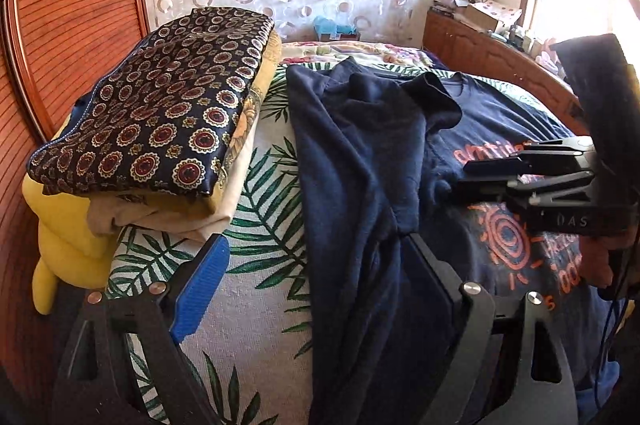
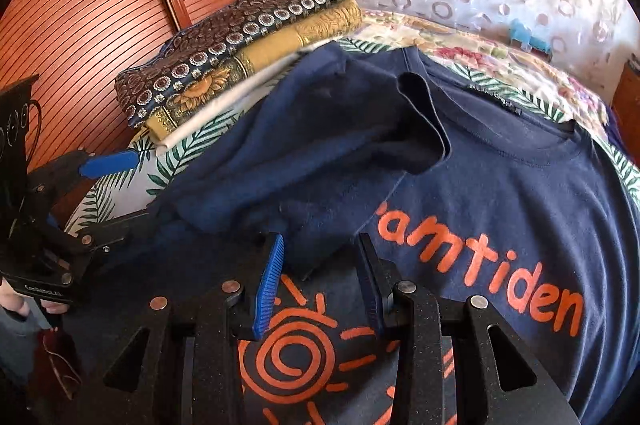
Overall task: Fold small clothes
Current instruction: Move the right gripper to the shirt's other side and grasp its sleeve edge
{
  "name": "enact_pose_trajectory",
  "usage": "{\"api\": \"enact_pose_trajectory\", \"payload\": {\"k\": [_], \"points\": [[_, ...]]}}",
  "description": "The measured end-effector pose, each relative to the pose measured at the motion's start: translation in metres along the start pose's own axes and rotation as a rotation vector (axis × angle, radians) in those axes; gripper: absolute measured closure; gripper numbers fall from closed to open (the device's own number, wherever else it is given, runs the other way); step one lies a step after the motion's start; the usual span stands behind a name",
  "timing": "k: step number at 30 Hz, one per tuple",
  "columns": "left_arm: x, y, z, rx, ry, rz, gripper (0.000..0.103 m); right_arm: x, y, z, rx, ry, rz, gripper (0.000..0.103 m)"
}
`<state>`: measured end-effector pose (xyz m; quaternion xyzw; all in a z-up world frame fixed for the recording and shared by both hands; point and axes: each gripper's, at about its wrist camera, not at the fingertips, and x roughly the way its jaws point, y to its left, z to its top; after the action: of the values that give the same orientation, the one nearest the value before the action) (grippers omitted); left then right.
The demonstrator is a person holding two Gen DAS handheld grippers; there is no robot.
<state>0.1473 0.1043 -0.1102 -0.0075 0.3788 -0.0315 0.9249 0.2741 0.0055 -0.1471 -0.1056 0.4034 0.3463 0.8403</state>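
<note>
Bed covered with a white palm-leaf print sheet (image 1: 256, 297): work surface for folding.

Navy cotton T-shirt with orange sun print and lettering (image 2: 500, 209): spread front-up across the bed, neck toward the far side. One side panel with its short sleeve already turned inward over the chest. Judged partly folded: opposite side and crosswise folds not yet done.

Stack of folded clothes, dark medallion-print piece on top (image 1: 160, 113), above yellow and white layers: near the far corner of the bed, just beside the shirt. Judged finished items.

Containers: none visible.

Left tool (image 1: 320, 265): fingers wide apart, straddling the folded-over panel, nothing clamped.

Right tool (image 2: 320, 281): fingers apart, just above the sun print at the edge of the folded panel, nothing clamped.
</note>
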Motion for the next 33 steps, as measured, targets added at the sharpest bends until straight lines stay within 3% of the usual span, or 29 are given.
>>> {"api": "enact_pose_trajectory", "payload": {"k": [1,9,12,17,19,21,26,33], "points": [[0.000,0.000,0.000,0.002,-0.002,0.007,0.015,0.000,0.000,0.001,-0.007,0.001,0.012,0.100],[0.000,0.000,0.001,0.005,-0.024,0.016,0.015,-0.069,-0.006,-0.031,0.030,-0.060,0.055,0.101],[0.002,0.001,0.001,0.001,-0.014,0.019,0.015,-0.080,-0.012,-0.042,0.052,-0.062,0.031,0.101],[0.002,-0.002,0.001,0.008,-0.015,0.025,0.015,-0.099,-0.029,-0.054,0.089,-0.093,-0.037,0.085],[0.002,-0.003,0.001,0.014,-0.015,0.028,0.015,-0.114,-0.037,-0.065,0.109,-0.125,-0.072,0.064],[0.001,-0.005,0.001,0.026,-0.025,0.032,0.015,-0.130,-0.047,-0.079,0.128,-0.150,-0.122,0.054],[-0.012,-0.014,0.004,0.045,-0.051,0.019,0.015,-0.170,-0.076,-0.121,0.191,-0.173,-0.259,0.054],[-0.030,-0.057,0.018,0.071,-0.074,-0.130,0.015,-0.222,-0.134,-0.187,0.381,-0.193,-0.438,0.054]]}}
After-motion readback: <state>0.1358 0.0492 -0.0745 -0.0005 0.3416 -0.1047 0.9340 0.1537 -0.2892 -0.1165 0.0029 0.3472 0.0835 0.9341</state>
